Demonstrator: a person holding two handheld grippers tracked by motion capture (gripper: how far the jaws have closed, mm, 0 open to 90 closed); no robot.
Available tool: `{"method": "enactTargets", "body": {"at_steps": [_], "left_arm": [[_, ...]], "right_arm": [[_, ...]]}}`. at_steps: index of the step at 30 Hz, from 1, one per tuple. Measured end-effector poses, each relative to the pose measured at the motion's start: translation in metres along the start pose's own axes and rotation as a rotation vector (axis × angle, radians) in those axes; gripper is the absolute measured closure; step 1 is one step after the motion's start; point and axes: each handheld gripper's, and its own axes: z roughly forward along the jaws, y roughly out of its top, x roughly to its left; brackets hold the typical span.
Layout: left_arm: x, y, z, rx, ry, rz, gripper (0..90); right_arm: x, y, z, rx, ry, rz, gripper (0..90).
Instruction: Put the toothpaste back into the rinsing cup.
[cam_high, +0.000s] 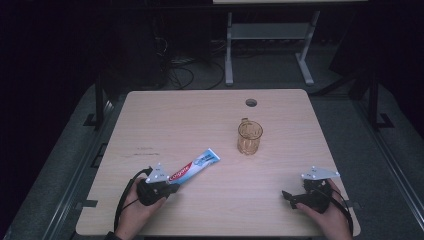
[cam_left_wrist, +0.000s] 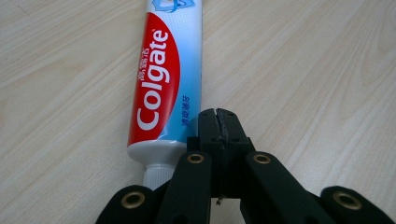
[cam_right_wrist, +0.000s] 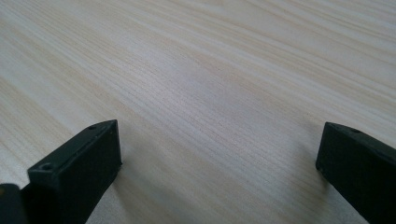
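Observation:
A red, white and blue Colgate toothpaste tube (cam_high: 197, 166) lies flat on the wooden table (cam_high: 175, 120), its cap end toward the person. My left gripper (cam_high: 175, 188) rests at that cap end. In the left gripper view its tips (cam_left_wrist: 218, 114) are pressed together with nothing between them, just right of the tube (cam_left_wrist: 163, 79) and its white cap (cam_left_wrist: 156, 176). At the table's near right, a hand holds my right gripper (cam_high: 289, 198). It (cam_right_wrist: 219, 140) stands wide open over bare wood.
An amber glass mug (cam_high: 249, 136) stands upright right of the table's middle, beyond the tube's far end. A round cable hole (cam_high: 251, 102) sits near the far edge. A white desk frame (cam_high: 270, 35) stands on the floor behind.

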Motion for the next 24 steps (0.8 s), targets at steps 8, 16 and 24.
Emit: {"method": "enactTargets", "body": {"at_steps": [8,16,24], "left_arm": [[0.002,0.007,-0.005,-0.039,-0.019,0.01,84.2],[0.009,0.015,-0.009,-0.058,-0.009,-0.003,60.4],[0.02,0.025,-0.003,-0.053,-0.009,-0.021,33.2]], "right_arm": [[0.0,0.0,0.0,0.0,0.0,0.0,0.0],[0.0,0.0,0.0,0.0,0.0,0.0,0.0],[0.0,0.0,0.0,0.0,0.0,0.0,0.0]]}}
